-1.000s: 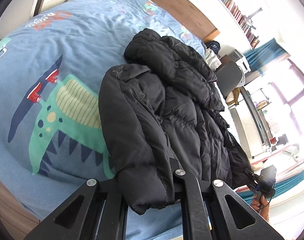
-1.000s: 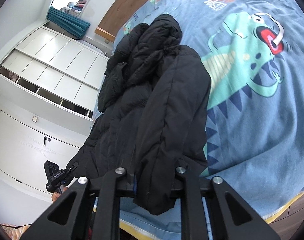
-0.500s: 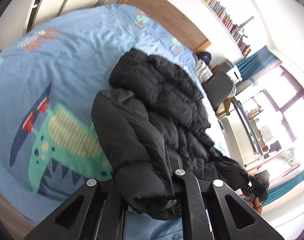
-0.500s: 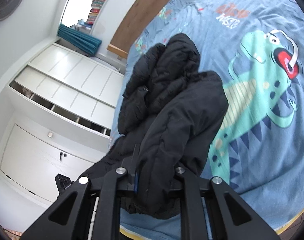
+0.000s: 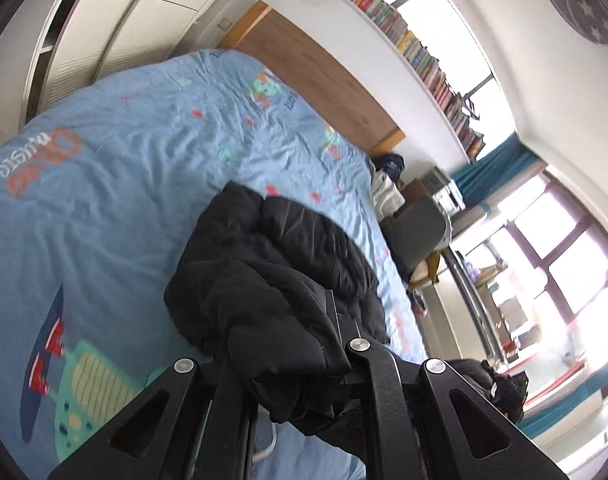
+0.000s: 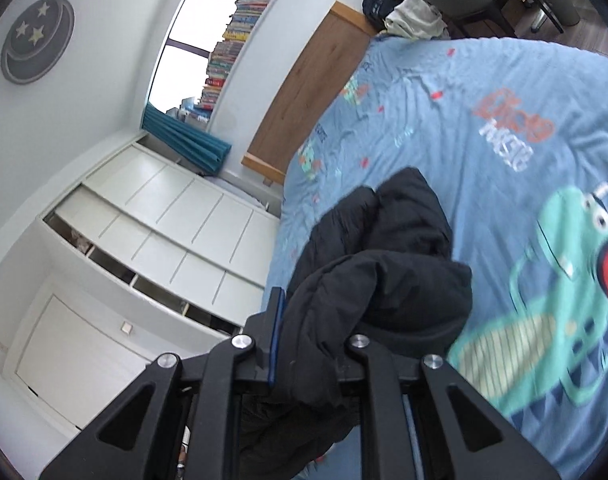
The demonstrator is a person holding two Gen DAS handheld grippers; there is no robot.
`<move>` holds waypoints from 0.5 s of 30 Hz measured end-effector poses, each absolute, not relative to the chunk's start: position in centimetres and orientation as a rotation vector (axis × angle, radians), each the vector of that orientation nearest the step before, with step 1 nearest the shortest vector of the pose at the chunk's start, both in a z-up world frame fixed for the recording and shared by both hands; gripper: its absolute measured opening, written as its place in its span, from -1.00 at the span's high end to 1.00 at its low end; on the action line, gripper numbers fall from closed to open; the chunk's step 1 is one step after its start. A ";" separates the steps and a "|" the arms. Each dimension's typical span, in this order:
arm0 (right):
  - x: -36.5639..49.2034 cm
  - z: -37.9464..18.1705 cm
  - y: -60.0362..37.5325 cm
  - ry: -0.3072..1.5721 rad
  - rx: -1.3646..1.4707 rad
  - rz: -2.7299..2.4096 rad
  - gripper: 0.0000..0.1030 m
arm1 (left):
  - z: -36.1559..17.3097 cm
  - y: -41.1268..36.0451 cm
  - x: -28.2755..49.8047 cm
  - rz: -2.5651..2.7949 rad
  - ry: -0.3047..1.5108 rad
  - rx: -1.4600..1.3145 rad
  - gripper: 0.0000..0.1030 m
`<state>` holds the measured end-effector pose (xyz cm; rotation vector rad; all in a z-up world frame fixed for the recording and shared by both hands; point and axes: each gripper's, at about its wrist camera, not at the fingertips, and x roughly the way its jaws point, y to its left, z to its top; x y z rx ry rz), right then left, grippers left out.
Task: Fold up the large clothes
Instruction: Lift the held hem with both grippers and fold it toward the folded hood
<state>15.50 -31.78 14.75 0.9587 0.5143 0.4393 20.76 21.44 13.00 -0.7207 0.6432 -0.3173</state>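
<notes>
Both grippers clamped on the black jacket

Plainly, the black puffer jacket (image 5: 279, 280) lies bunched on the blue dinosaur-print bedspread (image 5: 103, 184), its near end raised off the bedspread. The left gripper (image 5: 291, 364) has its jaws closed on a thick fold at that near edge. The right gripper (image 6: 312, 344) likewise pinches a padded fold of the jacket between its fingers. Beyond the jacket, a wooden headboard (image 5: 316, 76) stands at the bedspread's far end.
</notes>
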 end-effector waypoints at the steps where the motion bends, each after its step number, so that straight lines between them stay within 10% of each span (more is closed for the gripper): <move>1: 16.9 15.4 -32.0 0.501 0.968 0.431 0.72 | 13.5 21.8 22.2 -0.306 0.631 -0.735 0.82; 15: 39.5 14.3 -33.5 0.519 1.057 0.192 0.72 | 10.7 23.5 44.5 -0.116 0.700 -0.775 0.82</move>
